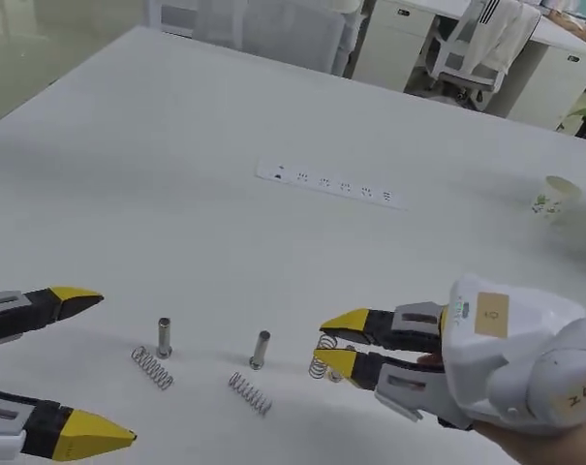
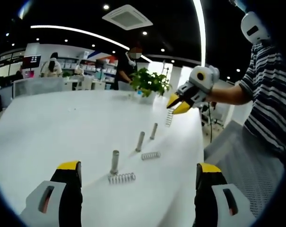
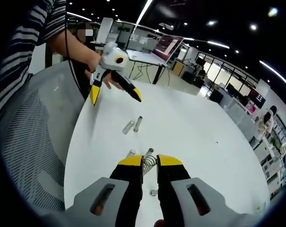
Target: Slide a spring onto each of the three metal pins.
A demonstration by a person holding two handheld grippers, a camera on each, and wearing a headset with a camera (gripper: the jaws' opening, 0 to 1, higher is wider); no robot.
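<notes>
While the left gripper (image 1: 104, 368) gapes, a spring (image 2: 169, 117) is clenched upright by the right gripper (image 1: 324, 341) — just beside the end pin (image 2: 154, 131).

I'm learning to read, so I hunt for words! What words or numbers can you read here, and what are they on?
Nothing reads clearly.
Yellow sticker on the right gripper, holding a spring: one mark, blurred.
Dark marks on its round grey end: blurred.
Power strip: tiny marks, too small.
Paper cup: green pattern, no letters visible.
</notes>
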